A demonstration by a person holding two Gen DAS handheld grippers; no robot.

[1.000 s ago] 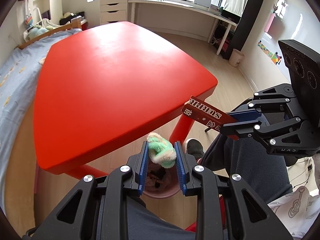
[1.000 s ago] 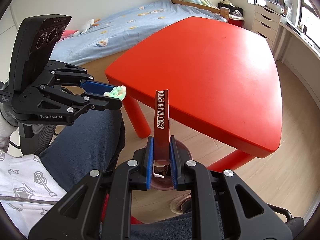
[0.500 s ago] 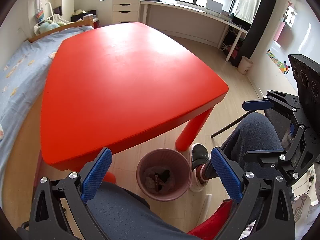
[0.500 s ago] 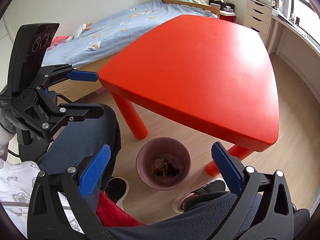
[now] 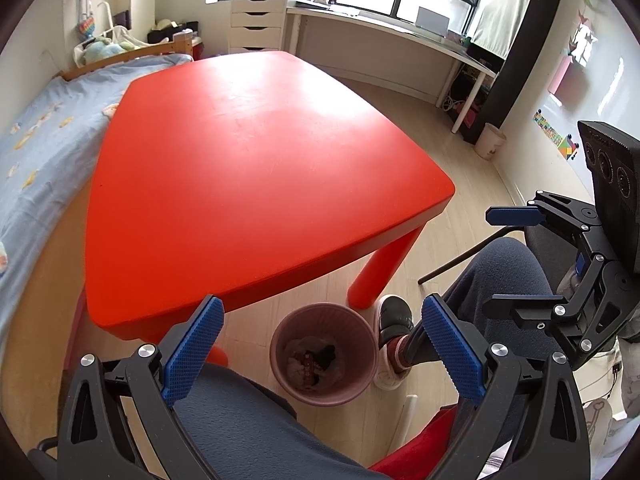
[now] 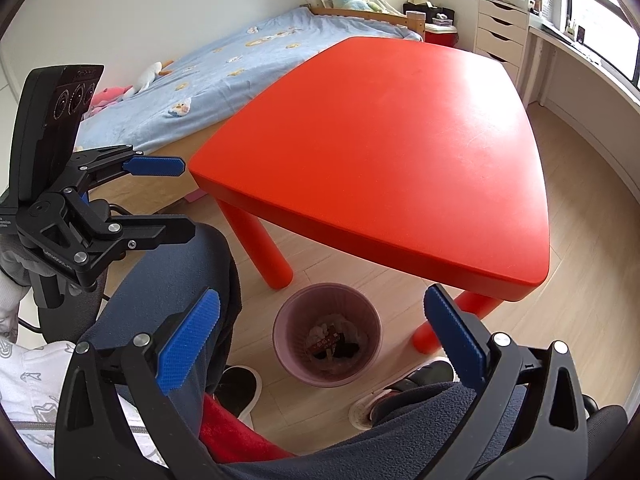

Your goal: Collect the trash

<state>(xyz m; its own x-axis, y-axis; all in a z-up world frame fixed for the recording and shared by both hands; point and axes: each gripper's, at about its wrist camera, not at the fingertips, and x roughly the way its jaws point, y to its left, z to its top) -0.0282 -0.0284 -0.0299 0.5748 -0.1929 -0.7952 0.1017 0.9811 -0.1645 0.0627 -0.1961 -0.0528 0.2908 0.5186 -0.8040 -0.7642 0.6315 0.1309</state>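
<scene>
A pink wastebasket (image 5: 362, 394) (image 6: 280, 340) stands on the wooden floor by the near corner of the red table (image 5: 240, 168) (image 6: 392, 140). Trash lies in its bottom, with a red wrapper (image 6: 326, 344) on top. My left gripper (image 5: 322, 330) hangs open above the basket, nothing between its blue pads. My right gripper (image 6: 322, 326) is likewise open and empty over the basket. Each gripper also shows in the other's view: the right gripper (image 5: 508, 258) at the right edge, the left gripper (image 6: 172, 200) at the left edge, both spread wide.
A person sits behind the basket, knees in dark trousers (image 5: 496, 280) either side and shoes (image 5: 394, 314) on the floor. A bed with blue cover (image 6: 240, 64) lies beyond the table. White drawers (image 5: 256, 26) and a long desk (image 5: 380, 28) stand under the window.
Both grippers opened wide. The green-and-white wad left my left gripper and the red wrapper left my right gripper; both now lie in the basket.
</scene>
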